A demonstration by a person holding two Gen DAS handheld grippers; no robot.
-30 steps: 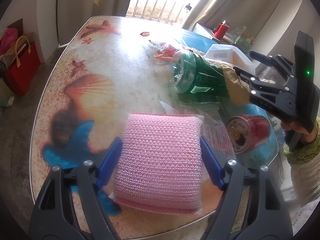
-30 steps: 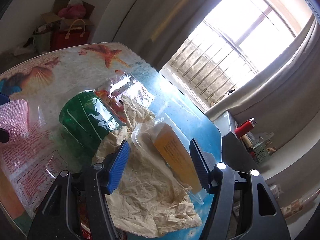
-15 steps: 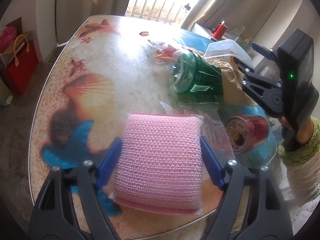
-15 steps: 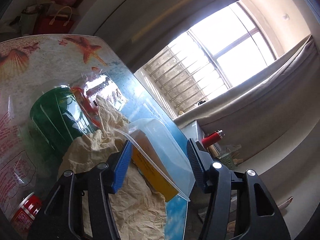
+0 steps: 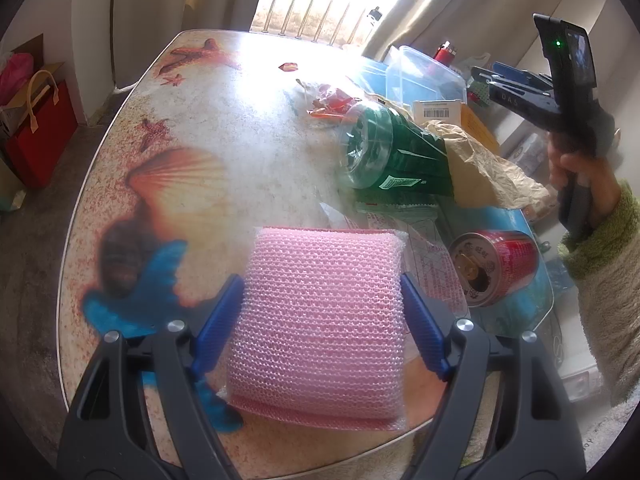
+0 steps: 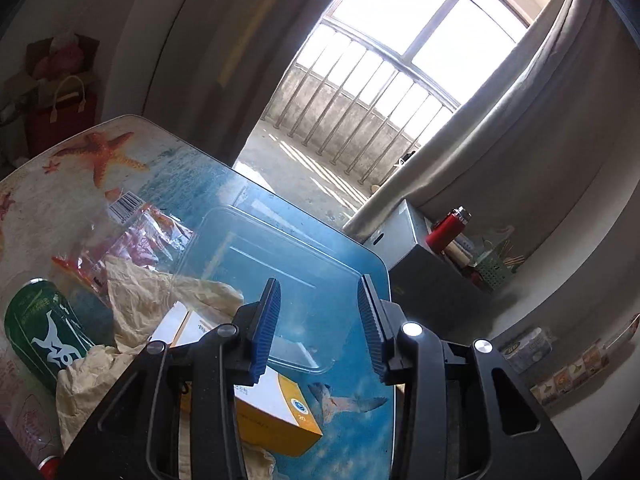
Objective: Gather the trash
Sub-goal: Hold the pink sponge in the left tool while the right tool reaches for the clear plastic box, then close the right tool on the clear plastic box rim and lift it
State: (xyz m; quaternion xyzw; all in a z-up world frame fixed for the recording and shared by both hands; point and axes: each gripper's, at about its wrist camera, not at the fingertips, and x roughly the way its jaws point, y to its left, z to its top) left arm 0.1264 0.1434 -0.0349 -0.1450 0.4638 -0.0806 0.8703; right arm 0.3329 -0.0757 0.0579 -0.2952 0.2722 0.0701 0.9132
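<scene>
Jaws closing, right gripper [image 6: 318, 320] raised, tilted

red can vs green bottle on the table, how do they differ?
The red metal drink can is short, opaque and metal; the green plastic bottle is longer and translucent. The can lies clear on the table's blue edge; the bottle is partly under crumpled beige paper. Both lie on their sides, ends toward the left wrist camera.
</scene>
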